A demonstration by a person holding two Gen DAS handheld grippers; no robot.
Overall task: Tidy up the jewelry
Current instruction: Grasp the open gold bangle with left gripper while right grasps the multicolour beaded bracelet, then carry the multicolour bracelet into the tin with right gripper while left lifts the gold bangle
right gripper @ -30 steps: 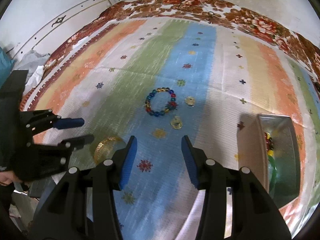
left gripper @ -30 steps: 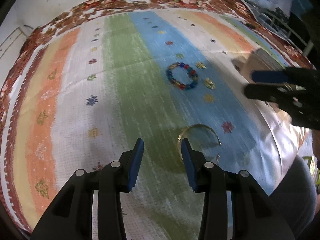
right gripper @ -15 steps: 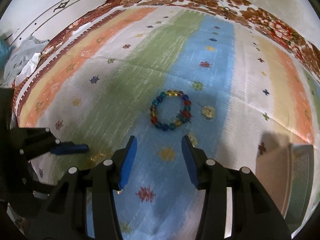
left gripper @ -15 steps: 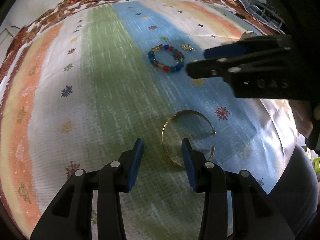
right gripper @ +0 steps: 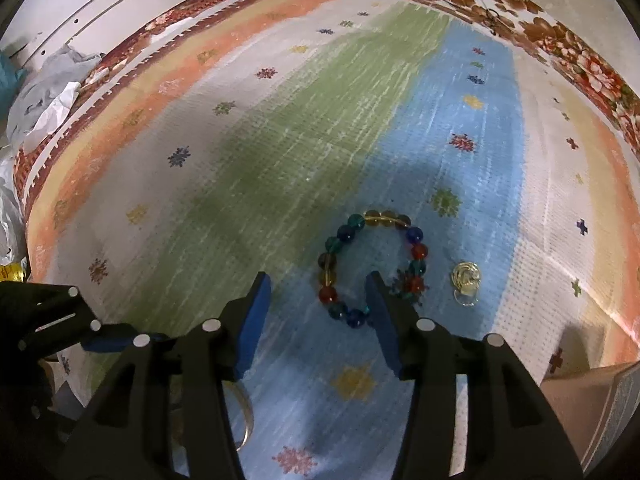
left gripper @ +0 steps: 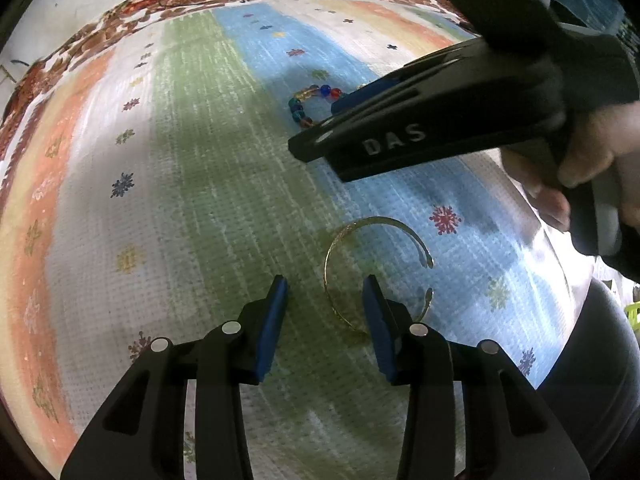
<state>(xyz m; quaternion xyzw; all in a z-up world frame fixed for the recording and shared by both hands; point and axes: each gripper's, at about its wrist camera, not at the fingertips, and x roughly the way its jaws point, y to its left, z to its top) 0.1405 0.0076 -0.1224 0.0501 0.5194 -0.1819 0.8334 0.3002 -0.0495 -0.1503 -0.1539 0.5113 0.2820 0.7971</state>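
Gold bangle (left gripper: 372,268) lies low and centre in the left wrist view, one side of its rim between your left gripper (left gripper: 326,300) pads, jaws spread and not yet touching it. Your right gripper (right gripper: 318,300) hangs over the beaded bracelet (right gripper: 370,264) at lower centre of its view, jaws opening, beads between them but unpinched. A small gold earring (right gripper: 466,278) lies just right of the beads. You are at the approach stage: next, lower each gripper until the pads straddle the rim, then close gently
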